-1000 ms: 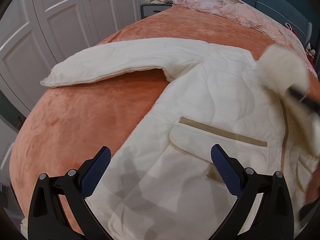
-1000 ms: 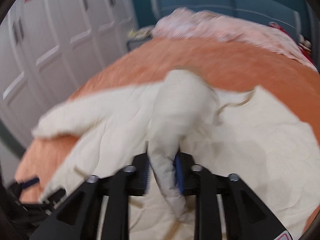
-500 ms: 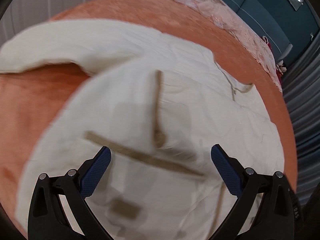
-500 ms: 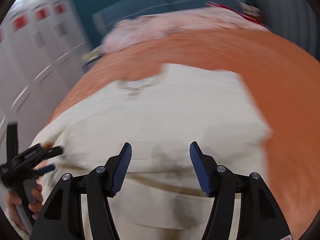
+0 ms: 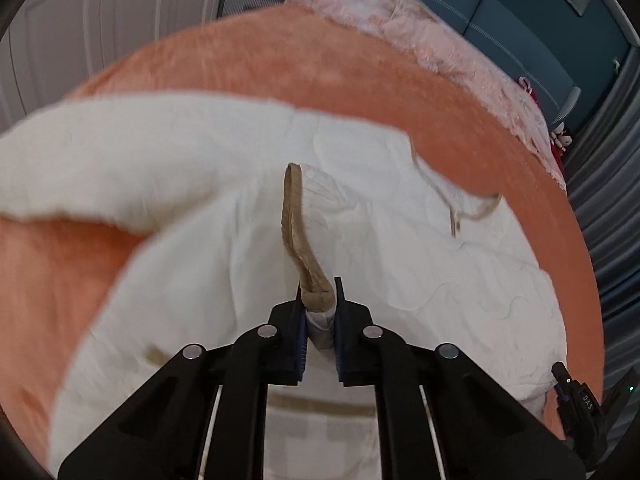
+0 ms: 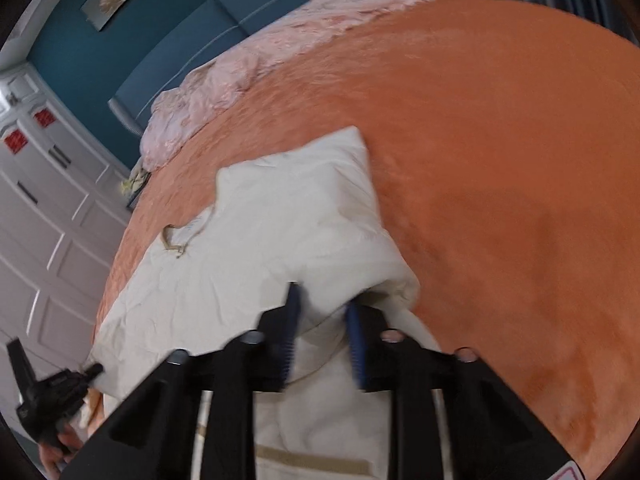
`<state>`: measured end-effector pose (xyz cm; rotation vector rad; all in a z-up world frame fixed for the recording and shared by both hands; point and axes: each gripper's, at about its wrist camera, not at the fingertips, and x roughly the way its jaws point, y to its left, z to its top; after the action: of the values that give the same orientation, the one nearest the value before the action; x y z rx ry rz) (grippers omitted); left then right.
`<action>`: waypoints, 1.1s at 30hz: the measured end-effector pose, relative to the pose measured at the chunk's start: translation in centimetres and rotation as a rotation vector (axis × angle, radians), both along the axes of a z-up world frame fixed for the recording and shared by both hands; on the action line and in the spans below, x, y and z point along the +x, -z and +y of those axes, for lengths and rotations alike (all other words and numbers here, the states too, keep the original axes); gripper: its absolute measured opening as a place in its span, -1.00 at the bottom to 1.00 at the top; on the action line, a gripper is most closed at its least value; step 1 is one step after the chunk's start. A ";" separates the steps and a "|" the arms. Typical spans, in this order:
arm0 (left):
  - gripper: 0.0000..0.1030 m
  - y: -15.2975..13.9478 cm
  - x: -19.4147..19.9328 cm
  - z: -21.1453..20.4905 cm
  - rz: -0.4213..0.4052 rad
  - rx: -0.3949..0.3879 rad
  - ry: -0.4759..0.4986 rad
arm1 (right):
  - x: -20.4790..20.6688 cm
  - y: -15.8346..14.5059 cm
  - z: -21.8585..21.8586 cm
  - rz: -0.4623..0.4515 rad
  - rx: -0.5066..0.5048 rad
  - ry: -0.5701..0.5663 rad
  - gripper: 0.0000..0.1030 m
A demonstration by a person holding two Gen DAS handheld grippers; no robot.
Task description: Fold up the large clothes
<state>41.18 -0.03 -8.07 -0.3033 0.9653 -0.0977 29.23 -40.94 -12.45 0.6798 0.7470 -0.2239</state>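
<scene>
A large cream quilted jacket (image 5: 384,248) lies spread on the orange bed; its sleeve (image 5: 132,152) reaches out to the left. My left gripper (image 5: 319,300) is shut on the jacket's tan-trimmed front edge (image 5: 294,220) near the middle. In the right wrist view the jacket (image 6: 256,264) shows with one side folded over, a drawstring (image 6: 180,240) lying on it. My right gripper (image 6: 323,320) is shut on a bunched fold at the jacket's right edge. The left gripper also shows at the lower left of the right wrist view (image 6: 60,388).
The orange blanket (image 6: 500,160) covers the bed. A pink quilt (image 5: 420,36) is heaped along the far side by a teal headboard (image 5: 532,28). White wardrobe doors (image 6: 44,216) stand to the left. Grey curtains (image 5: 608,208) hang at the right.
Both grippers were open half a second ago; now each has shut on the jacket. A second ago the right gripper held the other sleeve, which now lies folded across the body.
</scene>
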 end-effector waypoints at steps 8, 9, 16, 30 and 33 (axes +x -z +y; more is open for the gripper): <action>-0.81 1.6 1.0 1.7 -0.029 0.126 -0.012 | 3.3 -0.2 3.7 0.029 -0.201 -0.086 -0.76; -0.81 3.2 1.0 1.3 -0.008 0.166 0.001 | 3.3 0.5 3.8 0.052 -0.210 -0.090 -0.76; -0.76 6.4 -0.9 -0.2 -0.069 0.299 0.021 | 2.0 2.4 4.0 0.111 -0.234 -0.095 -0.73; 0.22 6.6 -2.3 -1.0 -0.146 0.432 -0.071 | 3.4 -1.5 13.5 0.040 -0.383 -0.151 -0.32; 0.23 6.7 -2.4 -0.7 -0.149 0.421 -0.073 | 5.0 0.8 15.3 0.092 -0.406 -0.185 -0.32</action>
<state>38.81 -0.74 -14.76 0.0567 0.8033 0.1472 34.27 -25.68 -13.27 0.2146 0.8174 -0.2299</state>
